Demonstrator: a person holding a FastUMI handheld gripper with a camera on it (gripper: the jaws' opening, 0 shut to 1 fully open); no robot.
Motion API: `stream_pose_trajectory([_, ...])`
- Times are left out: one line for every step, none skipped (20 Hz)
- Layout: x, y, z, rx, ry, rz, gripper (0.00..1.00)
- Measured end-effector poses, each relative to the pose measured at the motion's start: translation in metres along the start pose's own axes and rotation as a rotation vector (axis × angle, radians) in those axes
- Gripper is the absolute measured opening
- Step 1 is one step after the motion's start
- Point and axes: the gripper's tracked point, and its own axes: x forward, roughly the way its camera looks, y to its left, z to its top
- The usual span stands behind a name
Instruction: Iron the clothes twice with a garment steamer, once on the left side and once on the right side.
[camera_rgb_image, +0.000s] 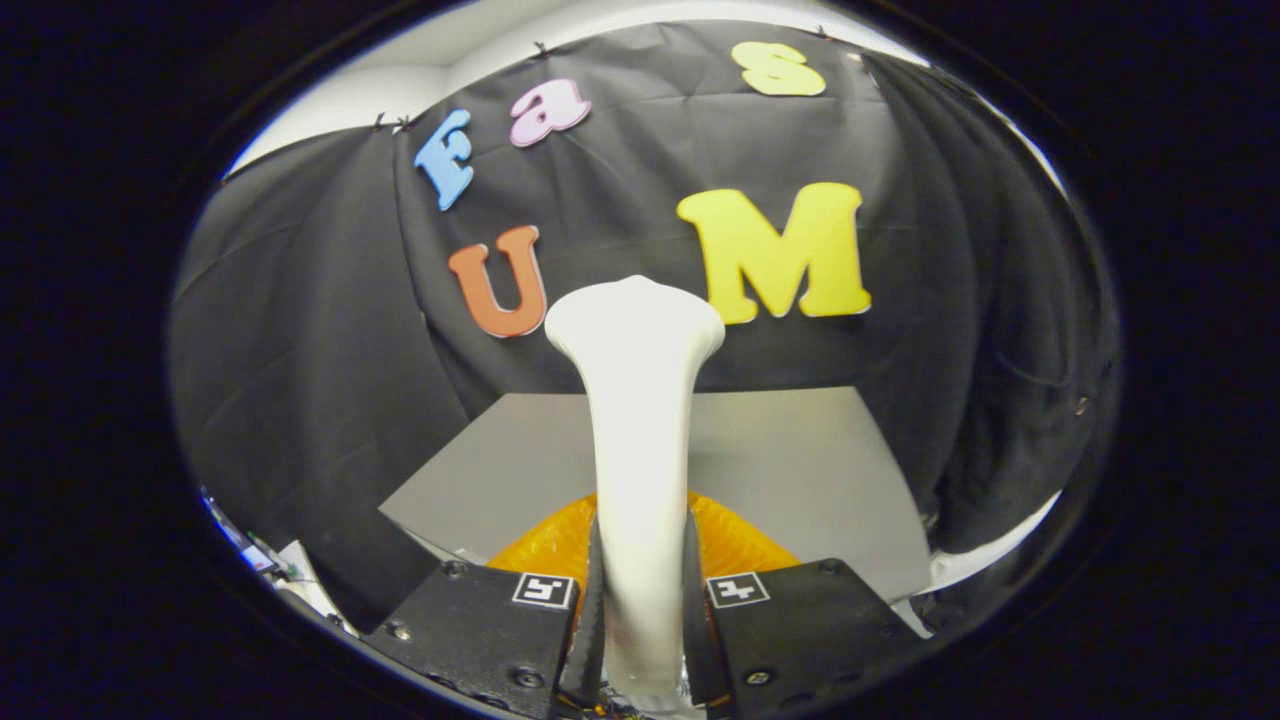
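White garment steamer (640, 420) stands upright between the gripper (640, 610) fingers, both pressing its handle. Its flared head rises beyond them, above orange clothing (740, 545) on a grey table (800, 460).

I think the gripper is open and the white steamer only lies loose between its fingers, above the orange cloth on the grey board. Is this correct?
Not quite. In the gripper view, the gripper is shut on the white steamer: both fingers press against its handle. The rest holds: the steamer sits between the fingers, above the orange cloth on the grey board.
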Motion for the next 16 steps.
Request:
stream_pose_trajectory([-0.013, -0.016, 0.001, 0.011, -0.016, -0.03, 0.35])
stream_pose_trajectory([-0.028, -0.033, 0.0, 0.021, -0.03, -0.056, 0.35])
stream_pose_trajectory([-0.043, -0.046, -0.001, 0.035, -0.044, -0.071, 0.35])
stream_pose_trajectory([-0.059, -0.058, -0.005, 0.06, -0.054, -0.079, 0.35])
stream_pose_trajectory([-0.077, -0.071, -0.011, 0.081, -0.063, -0.087, 0.35])
stream_pose_trajectory([-0.093, -0.088, -0.018, 0.091, -0.075, -0.108, 0.35])
stream_pose_trajectory([-0.111, -0.105, -0.023, 0.094, -0.09, -0.138, 0.35])
stream_pose_trajectory([-0.127, -0.124, -0.027, 0.099, -0.11, -0.168, 0.35])
stream_pose_trajectory([-0.146, -0.141, -0.027, 0.108, -0.137, -0.2, 0.35])
stream_pose_trajectory([-0.163, -0.157, -0.025, 0.114, -0.163, -0.232, 0.35])
stream_pose_trajectory([-0.18, -0.172, -0.021, 0.122, -0.188, -0.264, 0.35])
stream_pose_trajectory([-0.197, -0.183, -0.014, 0.128, -0.215, -0.288, 0.35])
stream_pose_trajectory([-0.212, -0.195, -0.006, 0.134, -0.249, -0.309, 0.35])
stream_pose_trajectory([-0.225, -0.203, 0.004, 0.136, -0.283, -0.33, 0.35])
stream_pose_trajectory([-0.236, -0.212, 0.014, 0.136, -0.318, -0.35, 0.35])
stream_pose_trajectory([-0.244, -0.22, 0.024, 0.134, -0.351, -0.358, 0.35])
